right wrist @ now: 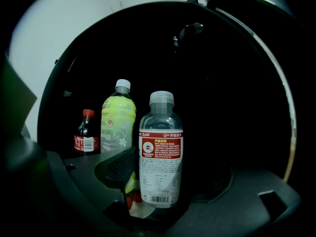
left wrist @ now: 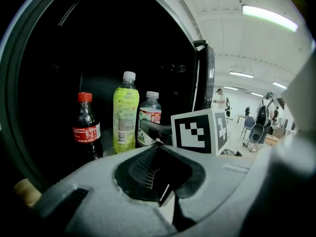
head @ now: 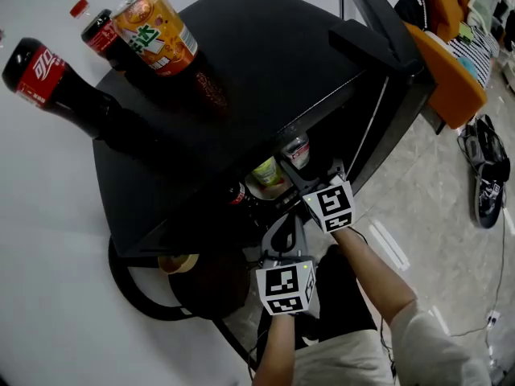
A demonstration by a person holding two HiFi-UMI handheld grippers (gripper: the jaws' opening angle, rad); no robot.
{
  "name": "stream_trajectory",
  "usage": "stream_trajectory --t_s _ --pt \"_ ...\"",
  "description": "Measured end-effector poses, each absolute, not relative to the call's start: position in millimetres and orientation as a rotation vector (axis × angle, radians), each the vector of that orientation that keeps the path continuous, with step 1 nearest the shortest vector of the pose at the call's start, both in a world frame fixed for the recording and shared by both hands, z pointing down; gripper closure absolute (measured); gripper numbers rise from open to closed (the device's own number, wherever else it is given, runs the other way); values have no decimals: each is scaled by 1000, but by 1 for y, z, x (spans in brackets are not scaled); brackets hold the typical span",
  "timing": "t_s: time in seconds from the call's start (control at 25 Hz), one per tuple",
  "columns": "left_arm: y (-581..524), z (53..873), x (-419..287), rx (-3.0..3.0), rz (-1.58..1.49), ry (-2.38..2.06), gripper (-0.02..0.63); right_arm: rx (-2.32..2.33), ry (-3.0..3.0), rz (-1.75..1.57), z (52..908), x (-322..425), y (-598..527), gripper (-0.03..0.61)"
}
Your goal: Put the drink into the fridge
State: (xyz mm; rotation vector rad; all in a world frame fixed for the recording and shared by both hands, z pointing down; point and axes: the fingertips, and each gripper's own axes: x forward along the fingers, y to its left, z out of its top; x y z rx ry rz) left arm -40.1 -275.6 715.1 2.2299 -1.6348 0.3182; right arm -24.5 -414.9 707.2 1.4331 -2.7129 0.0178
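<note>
Against a white wall, over a pale floor, the small black fridge [head: 265,63] stands with its door [left wrist: 208,83] swung open. The left hand-held gripper [left wrist: 159,172] hangs just outside the opening, jaws together on nothing.

Ahead of it on the shelf, from left to right, stand a small cola bottle [left wrist: 86,127], a green bottle [left wrist: 125,115] and the clear drink [right wrist: 160,147] with the red label, all upright. That last one sits between the jaws of the right hand-held gripper [right wrist: 163,196], which reaches into the fridge and clamps its lower body.

So the drink looks to be in place already. What is left, I'd say, is letting go, drawing the gripper out and likely shutting the door.

A large cola bottle [head: 48,75] and an orange can [head: 153,29] stand on top of the fridge, above both grippers. I can't tell whether they are meant to go in too.
</note>
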Motion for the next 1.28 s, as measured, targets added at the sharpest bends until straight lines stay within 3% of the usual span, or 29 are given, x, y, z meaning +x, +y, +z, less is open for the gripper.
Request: stream_trajectory --t_s 0.48,0.52,0.6,0.76,1.04,1.28 --pt "-164 595 -54 2147 300 -1533 604 1479 -2581 245 600 20 -267 290" --pt "-154 585 -55 2154 301 -1516 605 1470 -2605 256 589 18 -256 337" --pt "-137 569 -61 2157 317 -1517 604 1442 -2663 263 567 9 -240 509" --pt "-103 537 -68 2110 338 -1598 604 1266 -2820 293 523 -8 -205 558" --pt "-56 453 -45 2047 276 -1837 604 1204 -2854 587 484 39 -133 569" --pt "-40 414 -2 1979 150 -2036 604 1026 -2855 474 462 83 -112 571"
